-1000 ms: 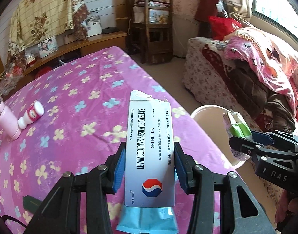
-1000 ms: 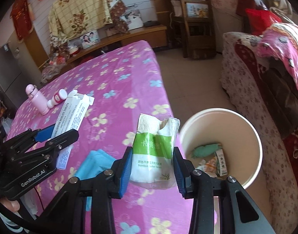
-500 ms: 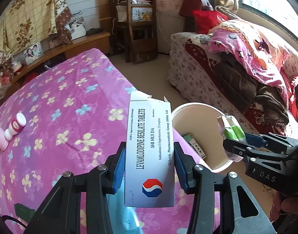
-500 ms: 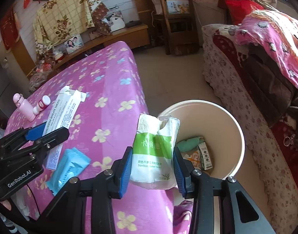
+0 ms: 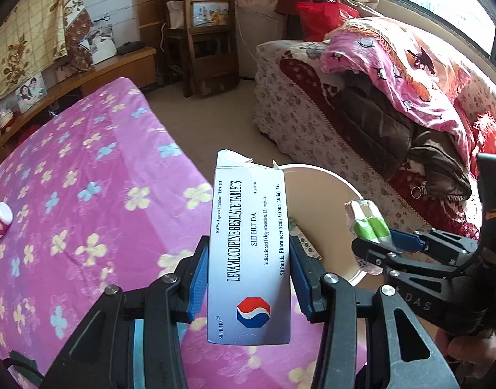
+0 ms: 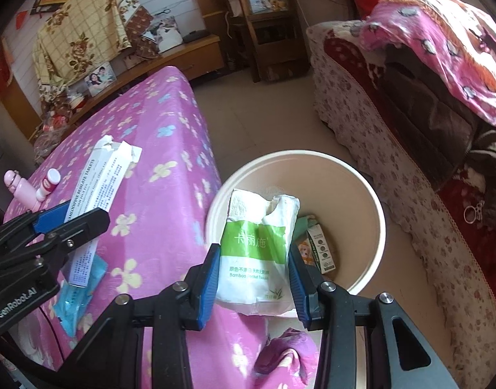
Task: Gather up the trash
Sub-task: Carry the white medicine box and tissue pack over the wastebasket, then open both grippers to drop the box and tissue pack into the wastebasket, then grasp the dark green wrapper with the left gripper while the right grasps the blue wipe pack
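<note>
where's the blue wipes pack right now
In the right wrist view the blue wipes pack lies flat on the pink flowered bed cover at lower left, just under the tablet box held in the left tool.

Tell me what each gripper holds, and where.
Left gripper: tablet box, by its long sides. Right gripper: tissue pack, by its side edges.

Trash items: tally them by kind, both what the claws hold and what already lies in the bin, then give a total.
Cardboard boxes: 2, the tablet box in the left claw and a small carton in the bin
Tissue packs: 1, the tissue pack in the right claw
Green wrappers: 1, a green wrapper in the bin
Total: 4
</note>
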Available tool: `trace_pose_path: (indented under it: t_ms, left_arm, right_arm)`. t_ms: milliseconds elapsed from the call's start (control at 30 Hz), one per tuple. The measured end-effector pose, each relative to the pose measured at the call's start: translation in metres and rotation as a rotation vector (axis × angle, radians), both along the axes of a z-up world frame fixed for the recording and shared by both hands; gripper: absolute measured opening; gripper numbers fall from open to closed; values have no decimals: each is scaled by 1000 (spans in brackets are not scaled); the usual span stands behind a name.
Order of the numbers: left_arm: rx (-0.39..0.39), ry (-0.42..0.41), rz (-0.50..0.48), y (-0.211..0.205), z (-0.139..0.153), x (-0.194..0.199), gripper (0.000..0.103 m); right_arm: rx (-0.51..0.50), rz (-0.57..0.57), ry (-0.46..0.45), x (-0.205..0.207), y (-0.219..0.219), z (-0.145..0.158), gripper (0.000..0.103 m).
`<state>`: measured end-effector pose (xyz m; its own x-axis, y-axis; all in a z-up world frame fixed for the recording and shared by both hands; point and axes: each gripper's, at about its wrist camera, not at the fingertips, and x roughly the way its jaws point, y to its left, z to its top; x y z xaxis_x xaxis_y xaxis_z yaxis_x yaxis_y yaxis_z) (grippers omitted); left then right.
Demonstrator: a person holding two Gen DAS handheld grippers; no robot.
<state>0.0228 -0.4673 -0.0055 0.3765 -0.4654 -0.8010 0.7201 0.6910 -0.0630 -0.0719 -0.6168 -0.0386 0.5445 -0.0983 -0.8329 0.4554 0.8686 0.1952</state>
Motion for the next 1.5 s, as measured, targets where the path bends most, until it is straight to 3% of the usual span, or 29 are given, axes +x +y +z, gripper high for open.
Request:
trace_pose_path:
  t_ms: [333,400,467,700,1133,1300,1500]
  left_arm:
    - [-40,82,-20,-33,-15,6,50]
    - [-60,101,-17,-34,-16,9,73]
    - [-93,122,-14,-31,-15,10,79]
    - [-94,114,13,-20,-10,10,79]
    - [-68,50,59,11,0,5,79]
    - [-68,43,92,38,5,6,79]
    - [-65,60,180,100,4,17,79]
  right_arm:
    - [-17,-65,48,-3,-33,-26,50]
    - [5,-81,46,-3,-40,-30,55]
    - [54,-101,26,-6,-49,-34,66]
    - [99,-133,-2,-12,-56,-38,70]
    - [90,-73,25,-1,-24,-31,70]
    - [86,-35,21,4,-5,-21,70]
    - [97,42,26,14,30,-14,69]
